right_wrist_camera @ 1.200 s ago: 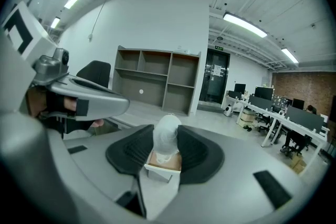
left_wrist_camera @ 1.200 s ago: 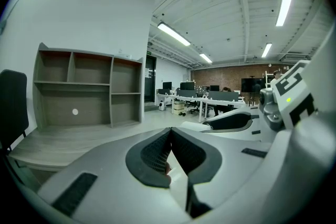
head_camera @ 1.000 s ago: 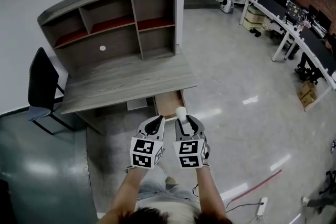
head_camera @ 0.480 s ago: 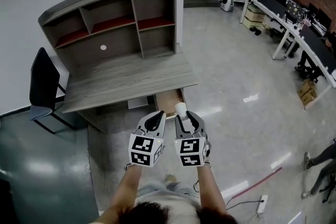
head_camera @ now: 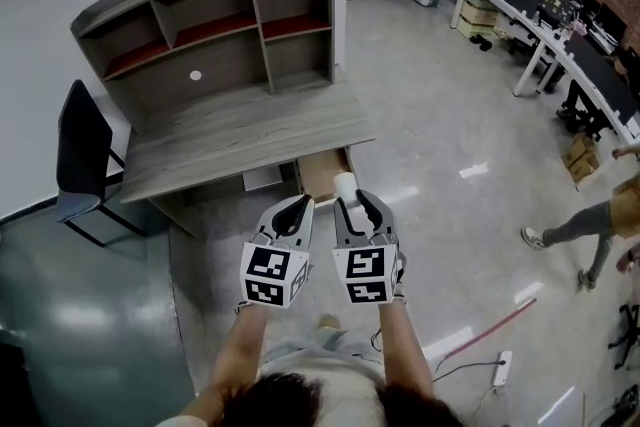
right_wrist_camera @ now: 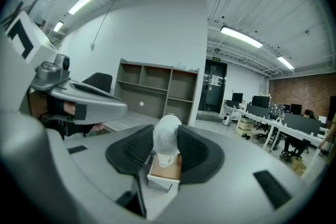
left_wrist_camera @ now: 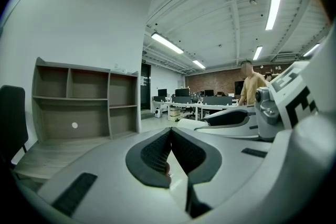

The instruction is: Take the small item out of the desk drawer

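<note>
Right gripper view showed the right gripper (right_wrist_camera: 167, 136) clamped on the small white item (right_wrist_camera: 167, 145), the open drawer (right_wrist_camera: 164, 170) below its fingers. The left gripper (left_wrist_camera: 170, 139) was pinched together, empty. Removal was probably nearly finished; next, carry the item clear.

Small item (head_camera: 345, 183): white. Drawer (head_camera: 320, 175): pale tan wood inside. Worktop (head_camera: 240, 140): grey, with wood-grain streaks. Shelf unit (head_camera: 215, 55) at 11 o'clock: grey, with dark red shelf faces. Chair (head_camera: 78, 150) at 9 o'clock: black. Floor (head_camera: 450, 115): glossy pale grey. Left claw (head_camera: 293, 213) and right claw (head_camera: 355, 207): light grey shells, black pads, black-and-white square markers on the cubes.
</note>
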`<action>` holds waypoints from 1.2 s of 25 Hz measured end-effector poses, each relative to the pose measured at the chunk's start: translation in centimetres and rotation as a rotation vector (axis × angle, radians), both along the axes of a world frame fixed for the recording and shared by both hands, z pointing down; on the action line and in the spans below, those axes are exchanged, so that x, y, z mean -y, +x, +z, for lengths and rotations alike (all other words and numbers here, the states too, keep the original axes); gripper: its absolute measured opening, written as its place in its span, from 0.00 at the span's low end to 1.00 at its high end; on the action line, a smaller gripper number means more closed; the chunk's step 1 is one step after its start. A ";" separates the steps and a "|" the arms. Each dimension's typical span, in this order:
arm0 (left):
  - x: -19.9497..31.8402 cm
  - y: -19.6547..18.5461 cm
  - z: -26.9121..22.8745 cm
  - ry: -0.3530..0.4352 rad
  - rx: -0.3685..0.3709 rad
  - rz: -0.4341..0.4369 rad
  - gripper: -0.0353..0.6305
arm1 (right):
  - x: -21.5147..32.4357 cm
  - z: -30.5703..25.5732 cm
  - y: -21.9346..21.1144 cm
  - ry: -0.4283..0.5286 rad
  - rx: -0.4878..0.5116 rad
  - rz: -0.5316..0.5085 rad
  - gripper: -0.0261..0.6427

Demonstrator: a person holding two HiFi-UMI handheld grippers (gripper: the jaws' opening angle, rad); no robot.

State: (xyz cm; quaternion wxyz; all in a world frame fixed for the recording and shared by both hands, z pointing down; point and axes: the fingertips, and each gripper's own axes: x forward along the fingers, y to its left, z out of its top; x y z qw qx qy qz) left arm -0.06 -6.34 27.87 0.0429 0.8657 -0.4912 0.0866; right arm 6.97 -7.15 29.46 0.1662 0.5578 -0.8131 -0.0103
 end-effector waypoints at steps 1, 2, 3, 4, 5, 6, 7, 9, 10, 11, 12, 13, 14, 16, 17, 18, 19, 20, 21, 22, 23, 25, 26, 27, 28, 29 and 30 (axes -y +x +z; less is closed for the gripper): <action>-0.3 -0.2 -0.2 0.000 0.001 0.002 0.08 | -0.3 -0.1 -0.2 -0.002 -0.003 0.003 0.27; -0.6 -0.4 -0.3 0.000 0.001 0.004 0.08 | -0.7 -0.2 -0.4 -0.006 -0.006 0.004 0.27; -1.0 -0.7 -0.6 0.000 -0.001 0.006 0.08 | -1.0 -0.3 -0.6 -0.006 -0.006 0.004 0.27; -1.3 -0.9 -0.8 0.000 -0.003 0.008 0.08 | -1.3 -0.5 -0.9 -0.003 -0.002 0.003 0.27; -1.6 -1.1 -0.9 0.001 -0.005 0.009 0.08 | -1.7 -0.6 -1.2 0.001 0.006 0.001 0.27; -2.0 -1.3 -1.1 0.001 -0.006 0.010 0.08 | -2.0 -0.8 -1.5 0.005 0.012 0.000 0.27; -2.3 -1.5 -1.2 0.002 -0.007 0.010 0.08 | -2.4 -0.9 -1.6 0.007 0.014 0.001 0.27; -3.0 -1.7 -1.4 0.003 -0.010 0.011 0.08 | -3.2 -1.1 -1.7 0.010 0.007 0.005 0.27; -3.3 -1.8 -1.5 0.004 -0.012 0.013 0.08 | -3.5 -1.3 -1.7 0.012 0.004 0.007 0.27; -3.6 -1.8 -1.7 0.005 -0.014 0.016 0.08 | -3.9 -1.5 -1.8 0.015 0.005 0.008 0.27; -4.0 -1.9 -1.8 0.006 -0.015 0.018 0.08 | -4.2 -1.7 -1.9 0.019 0.007 0.008 0.27; -4.3 -1.9 -2.0 0.007 -0.016 0.021 0.08 | -4.6 -1.9 -2.0 0.022 0.008 0.008 0.27; -4.6 -1.9 -2.1 0.009 -0.017 0.024 0.08 | -4.9 -2.1 -2.0 0.025 0.007 0.009 0.27; -5.2 -1.8 -2.2 0.012 -0.019 0.028 0.08 | -5.6 -2.3 -1.9 0.031 0.003 0.012 0.27; -5.6 -1.8 -2.2 0.014 -0.020 0.029 0.08 | -6.0 -2.4 -1.8 0.033 0.002 0.012 0.27; -5.9 -1.8 -2.3 0.015 -0.023 0.029 0.08 | -6.4 -2.4 -1.8 0.035 0.002 0.013 0.27; -6.4 -1.8 -2.3 0.016 -0.028 0.030 0.08 | -6.7 -2.5 -1.8 0.037 0.003 0.014 0.27; -6.8 -1.8 -2.3 0.017 -0.035 0.030 0.08 | -7.1 -2.5 -1.8 0.039 0.005 0.015 0.27; -7.2 -1.9 -2.4 0.017 -0.043 0.030 0.08 | -7.5 -2.5 -1.7 0.039 0.008 0.017 0.27; -7.6 -1.9 -2.4 0.016 -0.050 0.029 0.08 | -7.9 -2.5 -1.7 0.039 0.011 0.019 0.27; -8.0 -2.0 -2.3 0.015 -0.054 0.027 0.08 | -8.3 -2.4 -1.7 0.037 0.013 0.020 0.27; -8.9 -2.3 -2.3 0.012 -0.059 0.022 0.08 | -9.2 -2.4 -1.7 0.034 0.011 0.021 0.27; -9.3 -2.4 -2.3 0.010 -0.063 0.019 0.08 | -9.6 -2.4 -1.7 0.032 0.010 0.019 0.27; -9.7 -2.6 -2.4 0.009 -0.067 0.016 0.08 | -10.0 -2.5 -1.8 0.031 0.010 0.018 0.27; -10.0 -2.8 -2.5 0.009 -0.072 0.013 0.08 | -10.4 -2.6 -1.8 0.032 0.010 0.017 0.27; -10.4 -2.9 -2.5 0.011 -0.075 0.011 0.08 | -10.7 -2.6 -1.8 0.033 0.011 0.017 0.27; -10.8 -2.9 -2.5 0.012 -0.077 0.010 0.08 | -11.1 -2.7 -1.8 0.036 0.012 0.019 0.27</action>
